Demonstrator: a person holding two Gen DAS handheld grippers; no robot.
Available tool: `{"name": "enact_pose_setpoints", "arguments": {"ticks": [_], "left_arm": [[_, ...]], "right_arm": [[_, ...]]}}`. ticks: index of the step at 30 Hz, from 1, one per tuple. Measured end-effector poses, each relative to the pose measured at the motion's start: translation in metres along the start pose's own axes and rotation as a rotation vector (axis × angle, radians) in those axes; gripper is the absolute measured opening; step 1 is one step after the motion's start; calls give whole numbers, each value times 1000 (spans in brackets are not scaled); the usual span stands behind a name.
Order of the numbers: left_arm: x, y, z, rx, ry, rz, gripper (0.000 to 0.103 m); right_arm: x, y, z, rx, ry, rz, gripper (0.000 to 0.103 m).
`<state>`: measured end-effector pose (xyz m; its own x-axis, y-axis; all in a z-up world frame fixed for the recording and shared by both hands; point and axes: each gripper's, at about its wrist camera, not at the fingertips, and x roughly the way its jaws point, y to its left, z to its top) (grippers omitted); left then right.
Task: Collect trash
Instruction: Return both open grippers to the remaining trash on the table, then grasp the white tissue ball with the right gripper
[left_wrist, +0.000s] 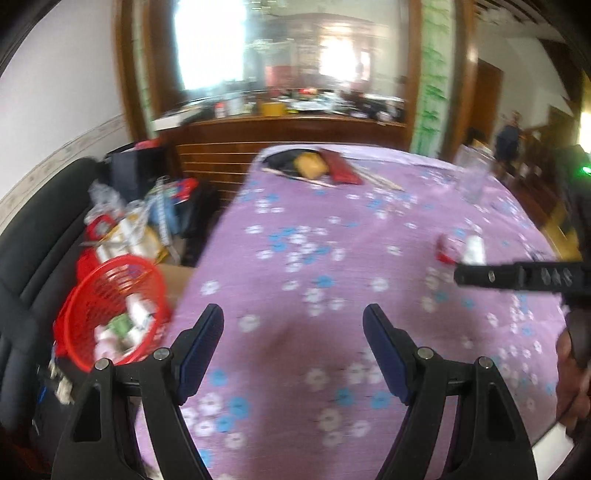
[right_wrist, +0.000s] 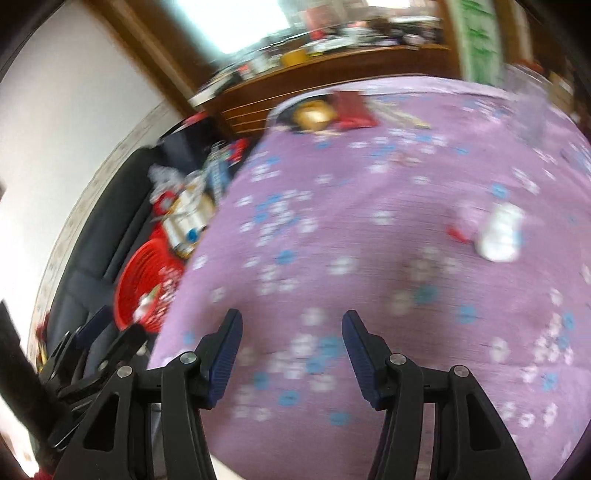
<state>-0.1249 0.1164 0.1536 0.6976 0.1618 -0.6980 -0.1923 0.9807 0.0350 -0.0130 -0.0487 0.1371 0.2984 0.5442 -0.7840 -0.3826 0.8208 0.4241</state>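
Both the left claw (left_wrist: 293, 325) and the right claw (right_wrist: 291, 332) are open and empty above the purple flowered bench (left_wrist: 332, 240). The crumpled white paper with a red scrap (right_wrist: 496, 236) lies at two o'clock. The red plastic mesh basket (left_wrist: 110, 306) stands at nine o'clock off the bench edge; carried trash may fall short of it. Blur hides any writing.

Purple floral tablecloth (left_wrist: 314, 240), red basket (left_wrist: 107, 306), crumpled trash (left_wrist: 461, 247)

No text, label, brand, number or sign can be read in either view. Both pictures are smeared by motion blur. The packets in the red basket (left_wrist: 110, 314) and the clutter on the far counter (left_wrist: 280, 107) may carry print, but it is too blurred to make out.
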Motion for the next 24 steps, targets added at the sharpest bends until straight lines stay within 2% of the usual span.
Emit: {"name": "enact_pose_setpoints", "arguments": {"ticks": [5,6,7,11,17,22,23,24], "left_arm": [[9,-41,6,83,27,-73,77],[12,-47,8,93,33,-87,77],[14,-51,9,100,39,-95,77],[24,-65,14,118,66,-120,77],[37,-71,16,126,97,-127,77],[45,-76,22,134,101,-141,77],[47,-78,24,137,100,-148,77],[48,-81,26,140,98,-154,77]], "right_arm": [[-17,-88,15,159,-44,-101,60],[-21,-125,24,220,-60,-154,60],[-21,-125,24,220,-60,-154,60],[-16,-177,42,314,-49,-172,60],[24,-201,76,324,-10,-165,60],[55,-203,80,324,48,-169,60],[58,-202,78,320,57,-169,53],[62,-201,76,312,68,-176,36]]}}
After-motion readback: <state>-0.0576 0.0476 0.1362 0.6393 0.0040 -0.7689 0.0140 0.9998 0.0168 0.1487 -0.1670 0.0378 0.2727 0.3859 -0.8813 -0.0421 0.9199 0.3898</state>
